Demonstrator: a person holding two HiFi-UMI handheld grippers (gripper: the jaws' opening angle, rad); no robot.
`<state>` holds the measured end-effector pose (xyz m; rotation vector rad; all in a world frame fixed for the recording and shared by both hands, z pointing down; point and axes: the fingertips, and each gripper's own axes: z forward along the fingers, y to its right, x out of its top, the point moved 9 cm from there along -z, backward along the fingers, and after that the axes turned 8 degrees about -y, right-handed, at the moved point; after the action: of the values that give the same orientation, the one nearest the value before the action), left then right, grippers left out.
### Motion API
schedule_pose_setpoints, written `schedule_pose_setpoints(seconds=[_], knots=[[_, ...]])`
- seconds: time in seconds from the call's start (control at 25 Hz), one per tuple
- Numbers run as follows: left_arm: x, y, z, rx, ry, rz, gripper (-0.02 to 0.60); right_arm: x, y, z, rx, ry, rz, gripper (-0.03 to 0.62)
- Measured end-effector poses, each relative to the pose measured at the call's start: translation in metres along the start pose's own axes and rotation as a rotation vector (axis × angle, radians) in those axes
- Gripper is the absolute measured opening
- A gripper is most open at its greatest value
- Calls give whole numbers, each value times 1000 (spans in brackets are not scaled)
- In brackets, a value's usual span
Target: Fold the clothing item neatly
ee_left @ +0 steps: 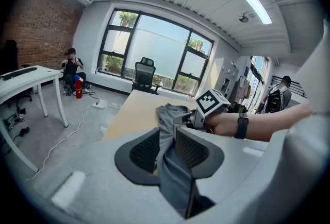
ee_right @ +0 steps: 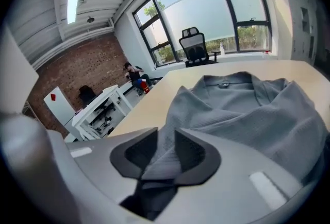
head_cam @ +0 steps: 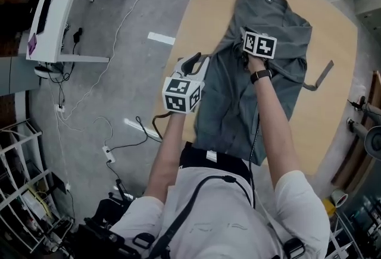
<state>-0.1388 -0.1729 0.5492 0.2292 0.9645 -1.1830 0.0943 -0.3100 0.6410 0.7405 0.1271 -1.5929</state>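
Observation:
A grey collared shirt (head_cam: 271, 82) lies spread on the light wooden table (head_cam: 202, 13), collar at the far end. At the shirt's left edge my left gripper (head_cam: 196, 65) is shut on a fold of the cloth; in the left gripper view the fabric (ee_left: 166, 115) runs up between the pads (ee_left: 144, 150). My right gripper (head_cam: 247, 50) sits on the shirt's upper middle, near the collar. In the right gripper view its jaws (ee_right: 166, 152) pinch a raised ridge of the shirt (ee_right: 247, 109). The right gripper (ee_left: 190, 120) also shows in the left gripper view, just beyond the held fold.
A bent metal strip (head_cam: 320, 77) lies at the table's right side. A white desk (head_cam: 56, 8) stands far left on the floor, with cables and a power strip (head_cam: 108, 153) nearby. An office chair (ee_right: 193, 45) stands by the windows. A seated person (ee_left: 71, 66) is far off.

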Motion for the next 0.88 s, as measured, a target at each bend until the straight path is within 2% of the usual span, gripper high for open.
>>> schedule_pose_setpoints(seconds=[0.04, 0.08, 0.12, 0.2, 0.28, 0.32, 0.44, 0.52, 0.68, 0.72, 0.8, 0.88], knots=[[-1, -2, -3, 4, 4, -2, 103, 2, 2, -5, -29, 14, 3, 160], [-2, -4, -5, 8, 6, -4, 103, 0, 6, -10, -55, 19, 3, 236], [-5, -5, -7, 10, 5, -4, 103, -6, 11, -14, -78, 7, 0, 255], [-11, -7, -8, 11, -3, -7, 103, -22, 22, -13, -98, -46, -2, 256], [-16, -7, -8, 9, -11, -14, 103, -34, 28, -8, -73, -83, 12, 230], [-17, -8, -7, 7, -14, -16, 103, -37, 28, -6, -60, -86, 15, 201], [-17, -10, -5, 6, -17, -16, 103, -33, 21, -5, -65, -59, -11, 23], [-16, -11, -5, 8, -16, -16, 103, -26, 13, -4, -48, -31, -24, 23], [-13, -14, -7, 11, -14, -19, 103, -5, -11, 10, 67, 16, -9, 25], [-12, -15, -8, 11, -13, -18, 103, 0, -18, 17, 93, 16, -25, 49], [-11, -16, -10, 10, -12, -15, 103, 6, -33, 30, 130, -2, -69, 204], [-11, -16, -9, 5, -11, -10, 103, 9, -46, 29, 140, 3, -108, 219]])
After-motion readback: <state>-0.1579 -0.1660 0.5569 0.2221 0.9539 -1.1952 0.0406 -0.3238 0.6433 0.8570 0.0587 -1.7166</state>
